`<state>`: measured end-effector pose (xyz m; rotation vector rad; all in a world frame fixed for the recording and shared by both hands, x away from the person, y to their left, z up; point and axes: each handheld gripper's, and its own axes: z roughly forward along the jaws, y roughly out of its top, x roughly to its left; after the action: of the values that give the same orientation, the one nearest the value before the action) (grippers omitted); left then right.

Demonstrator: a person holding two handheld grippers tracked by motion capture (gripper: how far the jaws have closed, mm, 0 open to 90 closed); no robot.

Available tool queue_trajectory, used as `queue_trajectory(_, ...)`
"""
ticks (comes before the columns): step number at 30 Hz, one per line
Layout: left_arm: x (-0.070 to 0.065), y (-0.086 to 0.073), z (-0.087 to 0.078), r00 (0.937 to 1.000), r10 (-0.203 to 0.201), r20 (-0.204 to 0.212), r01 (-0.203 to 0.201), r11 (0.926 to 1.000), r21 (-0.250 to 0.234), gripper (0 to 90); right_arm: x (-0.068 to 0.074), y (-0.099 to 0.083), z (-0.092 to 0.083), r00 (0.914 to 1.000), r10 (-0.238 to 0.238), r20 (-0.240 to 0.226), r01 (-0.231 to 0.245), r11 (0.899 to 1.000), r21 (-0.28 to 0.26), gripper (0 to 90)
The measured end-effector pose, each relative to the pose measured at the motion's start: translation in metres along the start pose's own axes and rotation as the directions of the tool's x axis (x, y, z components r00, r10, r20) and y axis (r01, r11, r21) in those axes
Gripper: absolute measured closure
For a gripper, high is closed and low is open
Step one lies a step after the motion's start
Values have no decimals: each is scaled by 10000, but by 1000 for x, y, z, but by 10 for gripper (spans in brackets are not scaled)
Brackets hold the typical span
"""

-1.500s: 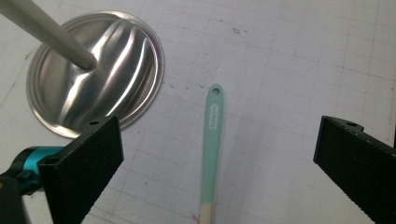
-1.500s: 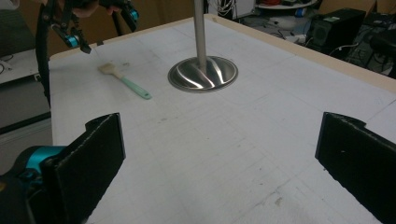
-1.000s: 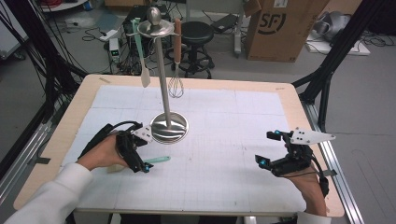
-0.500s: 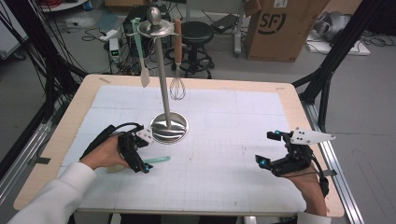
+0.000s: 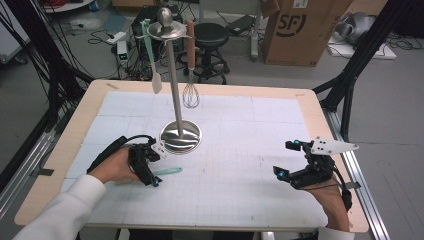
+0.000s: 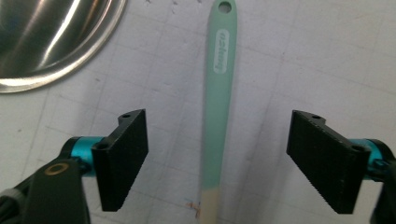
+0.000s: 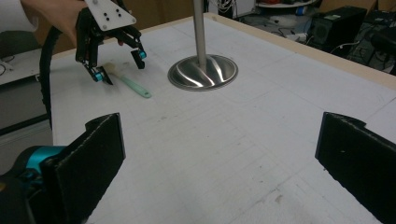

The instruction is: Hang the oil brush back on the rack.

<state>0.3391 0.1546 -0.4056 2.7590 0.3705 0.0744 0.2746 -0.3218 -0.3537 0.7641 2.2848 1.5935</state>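
Note:
A spatula with a teal handle (image 6: 217, 116) and a cream blade lies flat on the white mat, in front of the steel stand. In the high view it (image 5: 169, 171) points right from my left gripper (image 5: 154, 170). The left gripper (image 6: 231, 158) straddles the handle near the blade end. Its jaws have just been closing, with the handle between them and a gap on each side, so neither pad touches it. At the right of the table my right gripper (image 5: 287, 159) rests open with nothing in it (image 7: 219, 163).
The steel stand's round base (image 5: 181, 136) sits just behind the left gripper. From its top hang a second teal spatula (image 5: 152, 60) and a whisk (image 5: 190, 90). The table's wooden rim (image 5: 305, 95) frames the mat. A stool and a cardboard box stand beyond it.
The left hand has shifted only slightly over the spatula on the mat. The right gripper has kept still.

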Motion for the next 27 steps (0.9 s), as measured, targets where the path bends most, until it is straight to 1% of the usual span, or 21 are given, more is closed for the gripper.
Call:
queue_trajectory(1,0,0,0,10000,-2,-53,2,10000,55,248,0,0,0,10000,0,-5,0,10000,-2,5)
queue_trajectory(3,0,0,1,10000,-97,-12,97,9999,134,274,0,0,0,10000,-6,-2,6,10000,-4,5)
queue_trajectory(4,0,0,1,10000,-25,-31,26,9998,202,296,0,0,0,10000,-27,-5,27,10000,-16,5)
queue_trajectory(6,0,-1,1,10000,-14,20,14,9996,272,343,0,0,0,10000,-10,-8,10,10000,9,5)
queue_trajectory(7,0,-1,0,10000,37,-34,-36,9995,315,370,0,0,0,10000,-24,-9,24,10000,-1,5)
queue_trajectory(10,0,-1,0,10000,42,7,-43,9993,374,432,0,0,1,10000,-42,-5,42,10000,15,5)
queue_trajectory(12,0,-1,0,10000,-36,53,34,9990,439,467,0,0,1,10000,-35,-19,35,10000,34,5)
queue_trajectory(14,0,-1,0,10000,-44,24,43,9986,531,525,1,0,1,10000,-23,-26,23,10000,62,5)
queue_trajectory(15,0,-2,-1,10000,-75,-5,75,9983,584,530,1,0,2,10000,-37,-38,37,10000,63,5)
queue_trajectory(17,0,-3,-1,10000,-75,14,74,9975,702,567,1,0,2,10000,-27,-49,27,10000,70,5)
queue_trajectory(20,-1,-4,-1,9999,-67,-89,75,9960,893,596,1,0,2,10000,-28,-55,28,10000,89,5)
queue_trajectory(24,0,-5,0,9998,-141,-140,156,9939,1096,666,1,0,3,10000,-48,-68,49,9999,104,5)
queue_trajectory(27,0,-4,0,9998,-176,-17,176,9926,1200,711,1,0,4,9999,-26,-110,27,9999,114,5)
